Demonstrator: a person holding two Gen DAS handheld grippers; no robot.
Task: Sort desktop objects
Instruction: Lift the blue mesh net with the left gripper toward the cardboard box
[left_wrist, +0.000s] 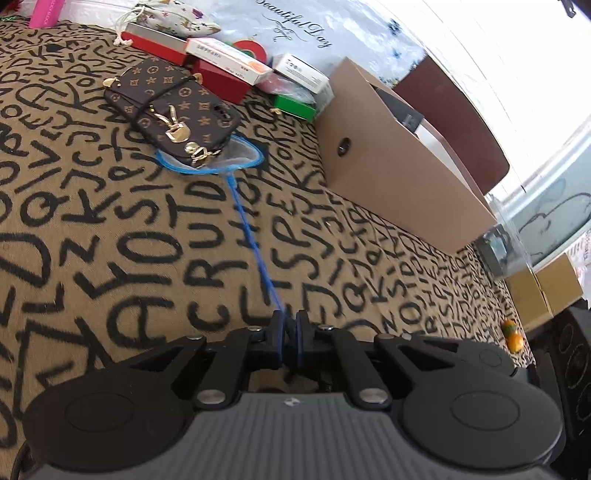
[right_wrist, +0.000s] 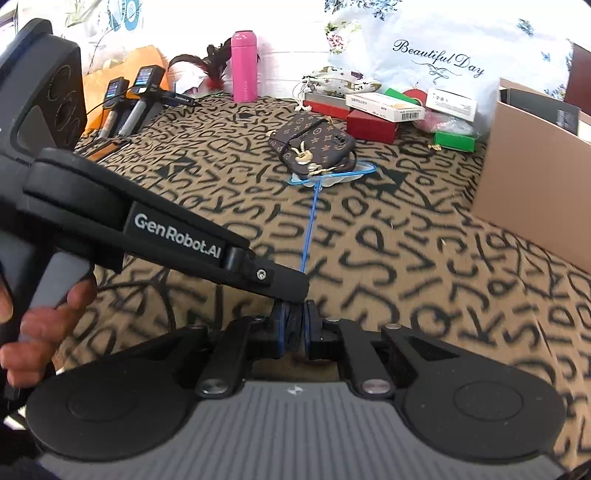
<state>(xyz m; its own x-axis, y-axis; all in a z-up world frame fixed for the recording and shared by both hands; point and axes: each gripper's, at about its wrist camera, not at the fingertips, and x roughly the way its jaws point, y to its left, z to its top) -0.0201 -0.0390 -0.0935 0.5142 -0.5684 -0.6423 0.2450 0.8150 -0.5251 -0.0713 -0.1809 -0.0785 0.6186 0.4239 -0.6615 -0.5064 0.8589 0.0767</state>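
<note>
A small blue net (left_wrist: 236, 157) with a thin blue handle (left_wrist: 255, 243) lies on the letter-print cloth. A brown monogram pouch (left_wrist: 170, 110) rests on the net's hoop. My left gripper (left_wrist: 290, 319) is shut on the near end of the handle. In the right wrist view the net (right_wrist: 334, 175), handle (right_wrist: 308, 229) and pouch (right_wrist: 312, 142) show ahead. The left gripper (right_wrist: 293, 286) reaches in from the left to the handle's end. My right gripper (right_wrist: 293, 317) is closed just beneath that spot; its hold is hidden.
An open cardboard box (left_wrist: 388, 162) stands to the right, also in the right wrist view (right_wrist: 535, 177). Red, white and green small boxes (left_wrist: 229, 70) pile at the back. A pink bottle (right_wrist: 243, 66) and two devices (right_wrist: 136, 99) stand at the back left. A small orange toy (left_wrist: 513, 334) lies right.
</note>
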